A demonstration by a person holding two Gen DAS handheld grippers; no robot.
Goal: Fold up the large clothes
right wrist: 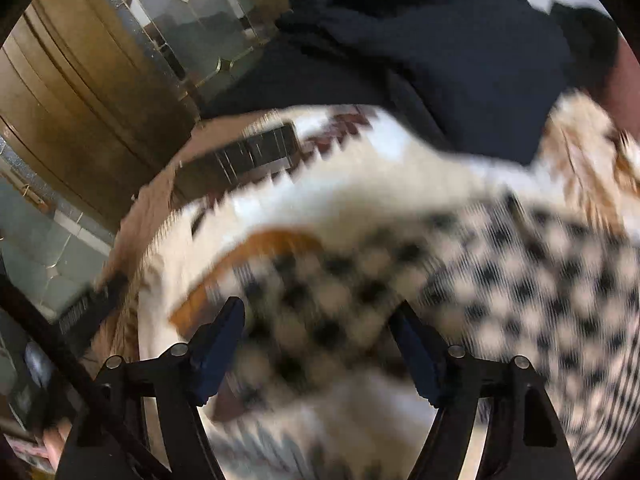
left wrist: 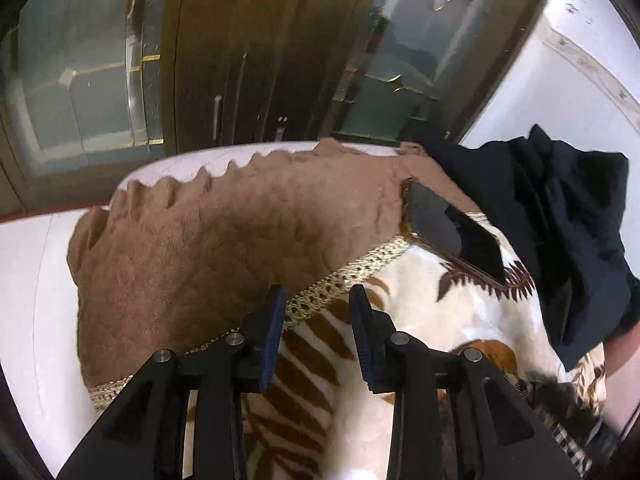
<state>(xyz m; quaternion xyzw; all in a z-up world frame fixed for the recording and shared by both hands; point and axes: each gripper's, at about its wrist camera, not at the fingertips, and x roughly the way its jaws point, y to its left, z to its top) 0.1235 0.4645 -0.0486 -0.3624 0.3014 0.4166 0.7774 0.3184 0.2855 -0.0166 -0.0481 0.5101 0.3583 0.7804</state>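
Note:
A black-and-white checked garment (right wrist: 500, 280) lies on a cream blanket with brown leaf print (right wrist: 360, 184); the right wrist view is blurred by motion. My right gripper (right wrist: 320, 320) is open, its jaws wide apart over the checked cloth, holding nothing that I can see. My left gripper (left wrist: 316, 300) is open and empty above the blanket (left wrist: 440, 320), near its gold braid trim. A corner of the checked garment (left wrist: 560, 412) shows at the lower right of the left wrist view. A dark navy garment (left wrist: 560, 220) lies bunched at the far right; it also shows in the right wrist view (right wrist: 420, 40).
A brown fleece blanket part (left wrist: 220, 232) covers the far end of the bed. A black phone (left wrist: 452, 232) lies on the blanket, also in the right wrist view (right wrist: 248, 156). A wooden wardrobe with glass doors (left wrist: 240, 40) stands behind. A person's arm (left wrist: 624, 368) is at the right edge.

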